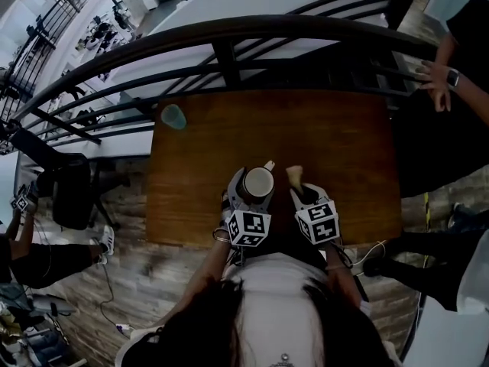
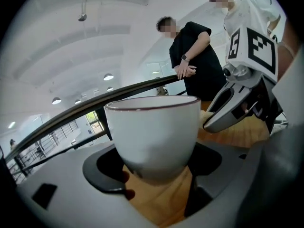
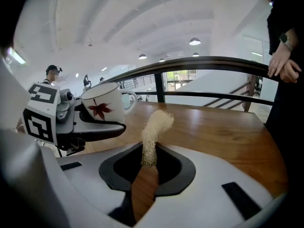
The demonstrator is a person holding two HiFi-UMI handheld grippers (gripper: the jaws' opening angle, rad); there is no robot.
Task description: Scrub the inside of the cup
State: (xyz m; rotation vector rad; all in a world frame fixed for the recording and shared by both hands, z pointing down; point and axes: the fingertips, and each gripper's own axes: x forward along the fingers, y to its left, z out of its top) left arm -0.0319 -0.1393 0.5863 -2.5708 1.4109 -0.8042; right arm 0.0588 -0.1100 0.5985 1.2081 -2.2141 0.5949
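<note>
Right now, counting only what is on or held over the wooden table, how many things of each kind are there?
Cups: 2 (white cup held in the left gripper, teal cup on the table)
Brushes: 1 (scrubbing brush held in the right gripper)
Grippers: 2
Total: 5

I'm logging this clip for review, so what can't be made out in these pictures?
Inside of the cup: left gripper view sees only its outer wall; head view shows it too small.
Lower end of the scrubber: right gripper view, sunk between the jaws.
The teal thing at the far corner of the table: head view, blurred, too small.
</note>
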